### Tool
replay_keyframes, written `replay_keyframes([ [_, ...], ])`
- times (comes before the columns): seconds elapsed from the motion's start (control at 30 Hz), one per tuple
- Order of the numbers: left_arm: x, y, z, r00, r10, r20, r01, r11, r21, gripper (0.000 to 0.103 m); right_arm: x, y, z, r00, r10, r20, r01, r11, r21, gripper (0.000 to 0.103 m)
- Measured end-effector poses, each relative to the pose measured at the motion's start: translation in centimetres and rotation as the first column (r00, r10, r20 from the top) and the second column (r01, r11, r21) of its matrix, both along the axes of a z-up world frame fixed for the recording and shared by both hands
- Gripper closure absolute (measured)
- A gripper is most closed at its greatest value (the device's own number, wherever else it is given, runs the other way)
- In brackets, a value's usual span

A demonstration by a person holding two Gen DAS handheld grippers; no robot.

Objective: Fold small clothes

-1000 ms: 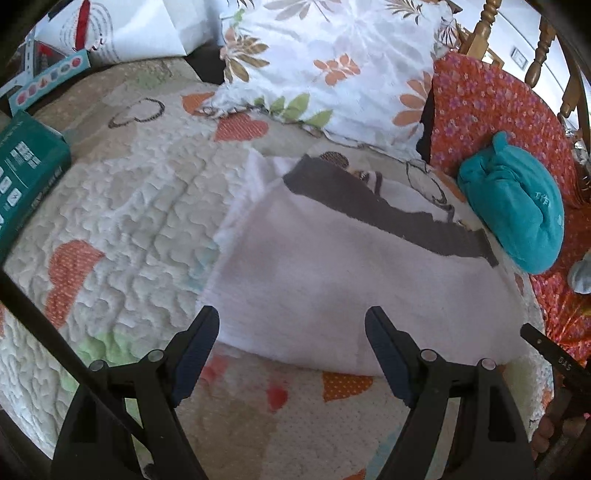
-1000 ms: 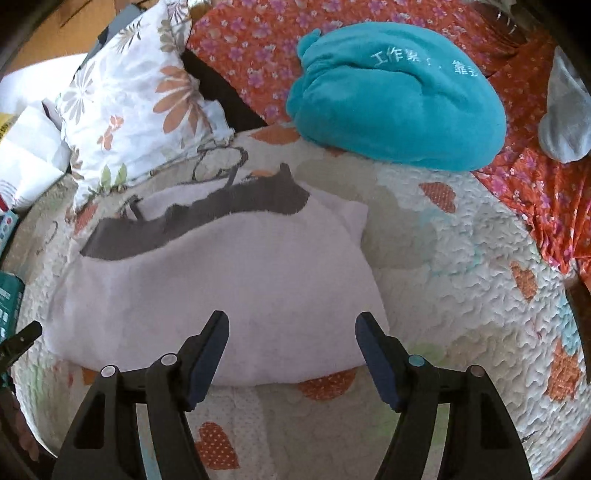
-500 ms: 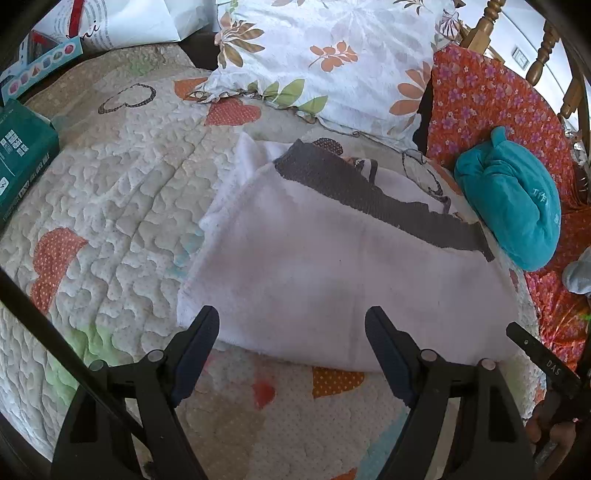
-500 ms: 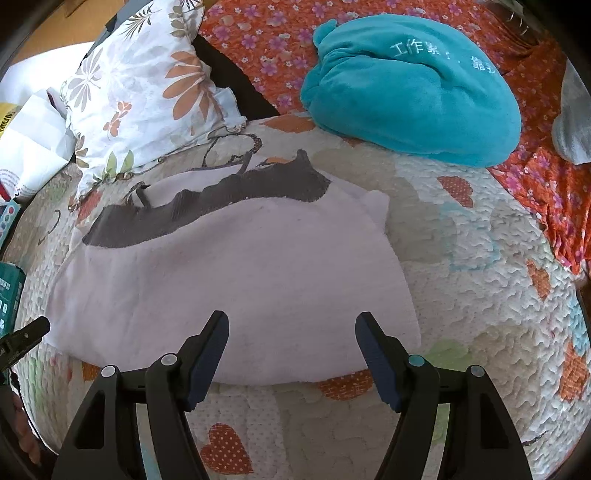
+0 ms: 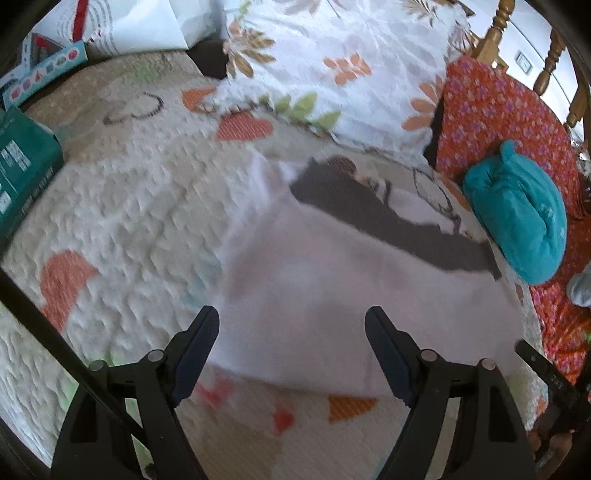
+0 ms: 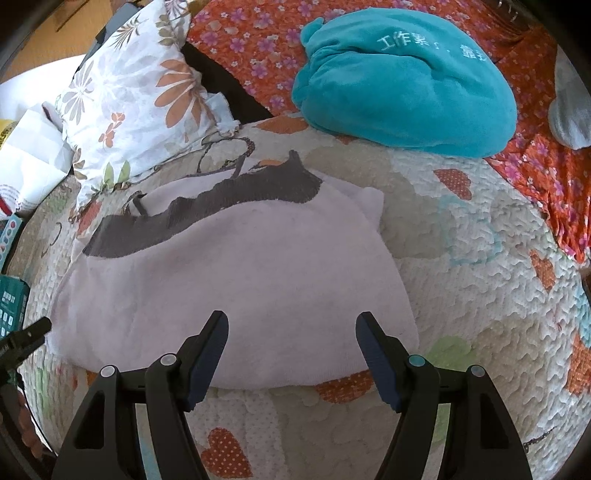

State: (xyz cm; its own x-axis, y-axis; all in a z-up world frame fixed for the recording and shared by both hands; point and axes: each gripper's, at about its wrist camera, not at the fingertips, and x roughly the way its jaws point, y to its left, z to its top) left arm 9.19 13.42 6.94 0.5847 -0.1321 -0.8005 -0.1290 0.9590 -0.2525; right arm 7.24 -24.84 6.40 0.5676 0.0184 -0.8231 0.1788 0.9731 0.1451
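Observation:
A pale pink garment point(image 5: 332, 295) with a dark grey band along its far edge lies flat on the quilted bed cover point(image 5: 122, 206). It also shows in the right wrist view point(image 6: 240, 280). My left gripper point(image 5: 291, 332) is open and empty, just above the garment's near left edge. My right gripper point(image 6: 291, 332) is open and empty, over the garment's near right edge. The tip of the right gripper shows at the lower right of the left wrist view point(image 5: 546, 373). The left gripper's tip shows at the left edge of the right wrist view point(image 6: 26, 336).
A teal folded cloth point(image 6: 402, 77) lies on an orange flowered sheet point(image 6: 532, 162) at the far right. A flowered pillow point(image 5: 340, 66) lies behind the garment. A green box point(image 5: 22, 170) sits at the left. Wooden bedposts point(image 5: 495, 29) stand at the back.
The left gripper has moved forward over the garment's near edge, and its view is blurred. The right gripper has barely moved. Both stay open.

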Motion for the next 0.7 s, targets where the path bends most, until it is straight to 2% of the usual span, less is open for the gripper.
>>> replay_keyframes([
  [0.13, 1.2, 2.3, -0.2, 0.998, 0.068, 0.013, -0.069, 0.994, 0.081, 0.02, -0.2, -2.4, 0.6, 0.997, -0.067, 0.041, 0.066, 0.998, 0.019, 0.026],
  [0.33, 3.2, 5.2, -2.1, 0.991, 0.117, -0.059, -0.119, 0.992, -0.03, 0.02, 0.2, -6.6, -0.7, 0.988, -0.146, 0.046, 0.141, 0.986, 0.092, 0.024],
  [0.37, 3.7, 5.3, -2.7, 0.99, 0.114, -0.084, -0.119, 0.991, -0.062, 0.02, 0.4, -7.4, -1.3, 0.988, -0.15, 0.039, 0.143, 0.98, 0.14, 0.024],
  [0.5, 4.8, 4.6, -5.0, 0.987, 0.044, -0.158, -0.075, 0.977, -0.198, 0.019, 1.4, -8.8, -3.7, 0.987, -0.16, 0.025, 0.148, 0.951, 0.271, 0.024],
  [0.57, 5.0, 3.3, -5.1, 0.989, 0.01, -0.148, -0.035, 0.985, -0.17, 0.011, 2.4, -9.2, -5.3, 0.988, -0.152, -0.001, 0.144, 0.937, 0.319, 0.023],
  [0.67, 5.4, 0.9, -5.4, 0.986, -0.06, -0.153, 0.041, 0.991, -0.126, 0.01, 3.9, -8.6, -5.7, 0.991, -0.133, 0.032, 0.113, 0.929, 0.353, 0.022],
  [0.7, 5.5, 0.1, -5.4, 0.984, -0.077, -0.158, 0.06, 0.992, -0.109, 0.01, 4.8, -8.0, -5.8, 0.995, -0.095, 0.029, 0.077, 0.923, 0.378, 0.03],
])
